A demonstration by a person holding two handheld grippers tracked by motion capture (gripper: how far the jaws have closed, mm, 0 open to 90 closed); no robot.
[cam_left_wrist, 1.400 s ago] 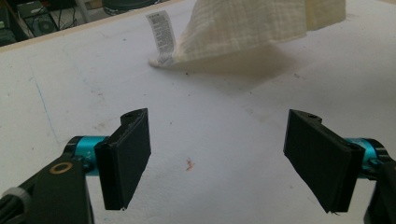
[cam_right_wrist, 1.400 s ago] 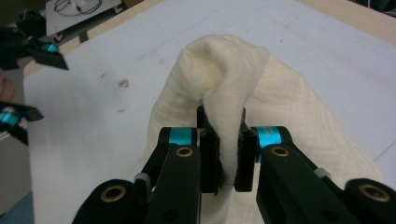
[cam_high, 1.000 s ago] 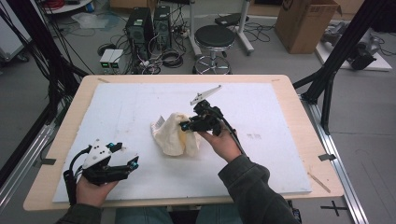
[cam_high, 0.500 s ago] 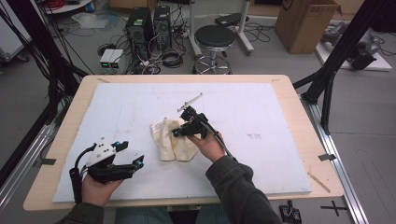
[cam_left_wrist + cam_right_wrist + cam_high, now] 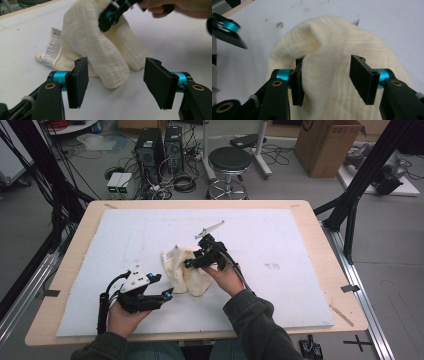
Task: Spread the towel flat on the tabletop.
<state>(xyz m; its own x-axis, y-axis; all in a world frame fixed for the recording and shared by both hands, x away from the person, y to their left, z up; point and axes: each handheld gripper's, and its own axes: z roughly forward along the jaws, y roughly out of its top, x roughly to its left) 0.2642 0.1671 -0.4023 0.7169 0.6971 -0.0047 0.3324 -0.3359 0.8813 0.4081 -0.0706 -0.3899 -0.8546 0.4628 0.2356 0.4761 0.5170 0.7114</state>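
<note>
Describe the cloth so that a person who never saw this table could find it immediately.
On the white mat covering the wooden table, look near the middle, between the two grippers. The cloth is a cream, crumpled, ribbed bundle, the only soft thing there, with a printed white label at one edge.

Bench [image 5: 310,220] has a white mat [image 5: 280,245] on top. Behind it: black stool [image 5: 229,160], two PC towers [image 5: 160,145], cable tangle [image 5: 182,180], cardboard box [image 5: 327,145].
</note>
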